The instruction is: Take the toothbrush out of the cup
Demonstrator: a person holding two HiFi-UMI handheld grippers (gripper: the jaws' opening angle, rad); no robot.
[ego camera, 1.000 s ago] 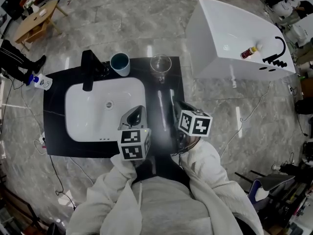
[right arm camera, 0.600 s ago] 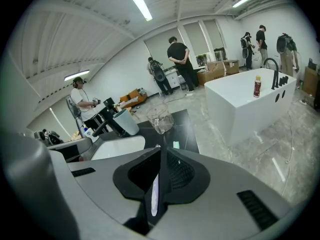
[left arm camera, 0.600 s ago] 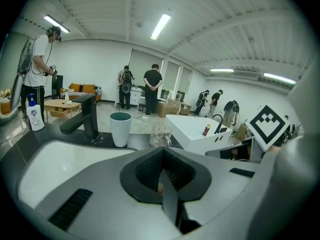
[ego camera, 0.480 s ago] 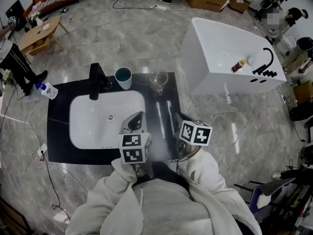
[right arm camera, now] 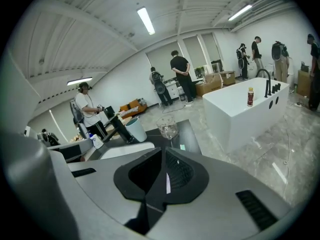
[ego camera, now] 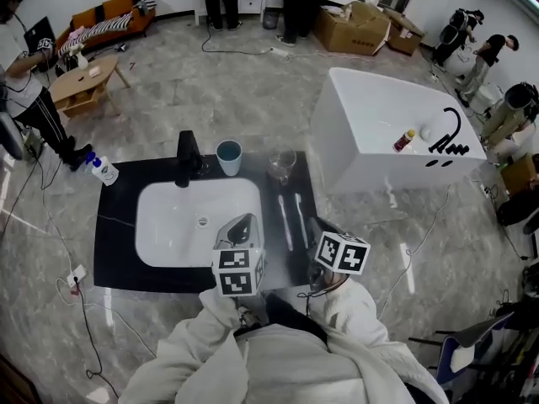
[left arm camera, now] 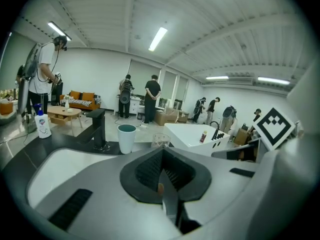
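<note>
Left tongs (left arm camera: 161, 160), right tongs (right arm camera: 164, 158) seemingly closed.

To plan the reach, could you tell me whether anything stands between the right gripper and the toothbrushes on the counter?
Nothing visible does: only bare black counter separates the right gripper from the toothbrushes.

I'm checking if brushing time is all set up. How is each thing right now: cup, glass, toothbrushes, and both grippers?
Cup: upright, nothing sticking out.
Glass: upright, looks empty.
Toothbrushes: two, lying flat on the counter.
Left gripper: shut, empty.
Right gripper: shut, empty.
</note>
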